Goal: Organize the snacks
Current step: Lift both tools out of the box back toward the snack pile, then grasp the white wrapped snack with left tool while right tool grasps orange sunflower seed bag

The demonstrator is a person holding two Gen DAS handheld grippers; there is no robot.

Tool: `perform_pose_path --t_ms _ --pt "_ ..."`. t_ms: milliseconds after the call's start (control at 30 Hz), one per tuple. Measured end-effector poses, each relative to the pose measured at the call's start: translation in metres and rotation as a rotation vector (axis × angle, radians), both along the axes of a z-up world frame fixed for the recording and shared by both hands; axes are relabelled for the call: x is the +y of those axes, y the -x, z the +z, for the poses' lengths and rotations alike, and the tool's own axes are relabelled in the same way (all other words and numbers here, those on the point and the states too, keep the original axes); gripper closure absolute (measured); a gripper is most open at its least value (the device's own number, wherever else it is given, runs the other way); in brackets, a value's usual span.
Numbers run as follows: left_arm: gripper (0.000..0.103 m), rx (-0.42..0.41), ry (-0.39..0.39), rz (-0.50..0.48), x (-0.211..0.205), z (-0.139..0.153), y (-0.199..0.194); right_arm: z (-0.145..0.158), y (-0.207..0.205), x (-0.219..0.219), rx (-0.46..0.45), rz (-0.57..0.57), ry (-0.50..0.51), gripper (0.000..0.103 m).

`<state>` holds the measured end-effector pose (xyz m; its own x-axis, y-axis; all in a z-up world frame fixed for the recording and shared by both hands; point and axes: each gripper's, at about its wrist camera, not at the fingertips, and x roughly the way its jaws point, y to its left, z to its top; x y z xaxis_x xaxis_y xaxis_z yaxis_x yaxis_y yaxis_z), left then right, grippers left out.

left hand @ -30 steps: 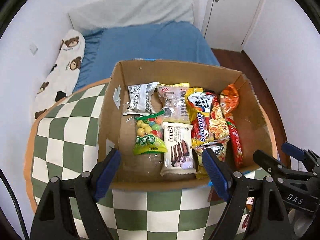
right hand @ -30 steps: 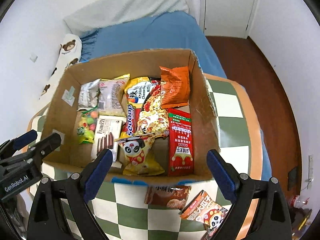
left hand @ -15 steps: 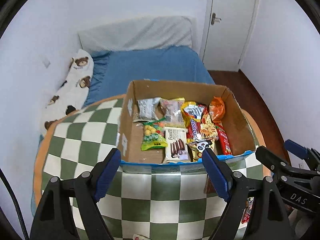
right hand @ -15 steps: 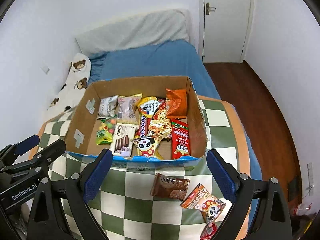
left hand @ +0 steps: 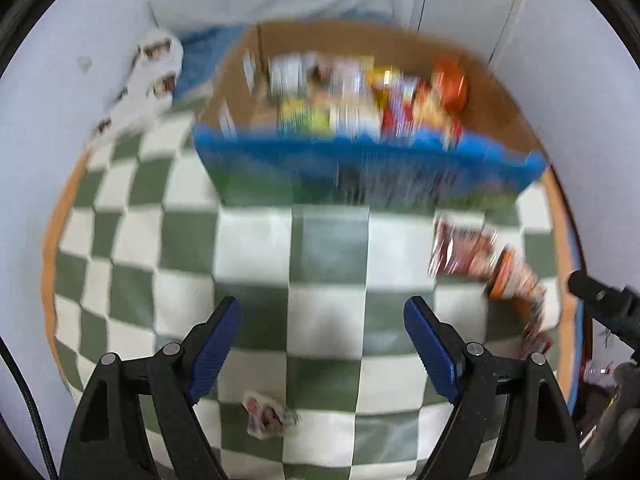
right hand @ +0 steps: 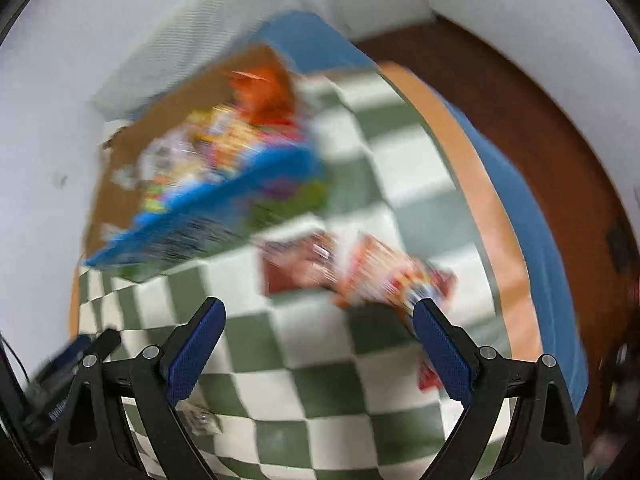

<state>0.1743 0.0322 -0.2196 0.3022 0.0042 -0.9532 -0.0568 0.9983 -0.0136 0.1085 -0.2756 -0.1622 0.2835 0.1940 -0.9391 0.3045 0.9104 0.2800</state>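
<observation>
Motion blur smears every label, so I can read none. My left gripper (left hand: 322,330) and right gripper (right hand: 318,330) both gape wide, holding nothing. The snack box (left hand: 372,160) sits on the checkered table (left hand: 256,248). Only my left view shows a small wrapper (left hand: 266,416) clearly; loose packets (right hand: 360,272) lie beside the box.
</observation>
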Motion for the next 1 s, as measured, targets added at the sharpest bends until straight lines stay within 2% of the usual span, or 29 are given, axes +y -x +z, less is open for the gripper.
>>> perform_pose_path --t_ms 67,133,367,400,433,467,533,800,900,1000 --pt "0.020 0.056 0.003 -0.003 -0.004 -0.025 0.004 -0.027 0.005 -0.020 0.055 -0.046 -0.027 0.006" --pt "0.020 0.107 0.001 -0.008 -0.008 -0.046 0.006 -0.044 0.002 -0.027 0.084 -0.011 0.027 0.006" --pt "0.020 0.169 -0.043 -0.008 -0.015 -0.082 0.013 -0.088 -0.040 0.016 0.127 0.422 0.329 0.007" --pt "0.020 0.178 -0.047 -0.007 -0.015 -0.085 0.014 -0.095 -0.043 0.019 0.137 0.451 0.344 0.012" --pt "0.020 0.184 -0.045 -0.004 -0.016 -0.088 0.015 -0.103 -0.045 0.022 0.160 0.473 0.326 0.019" --pt "0.020 0.188 -0.044 -0.002 -0.015 -0.089 0.017 -0.110 -0.046 0.023 0.188 0.474 0.306 0.034" --pt "0.020 0.190 -0.043 0.003 -0.014 -0.090 0.023 -0.117 -0.043 0.027 0.208 0.470 0.272 0.041" --pt "0.020 0.198 -0.040 0.057 0.031 -0.079 0.054 -0.130 0.003 0.069 0.279 0.414 0.177 0.043" --pt "0.020 0.246 -0.001 0.113 0.063 -0.081 0.071 -0.134 0.027 0.092 0.292 0.428 0.121 0.043" --pt "0.020 0.325 0.085 0.177 0.090 -0.096 0.091 -0.139 0.042 0.108 0.312 0.438 0.071 0.042"
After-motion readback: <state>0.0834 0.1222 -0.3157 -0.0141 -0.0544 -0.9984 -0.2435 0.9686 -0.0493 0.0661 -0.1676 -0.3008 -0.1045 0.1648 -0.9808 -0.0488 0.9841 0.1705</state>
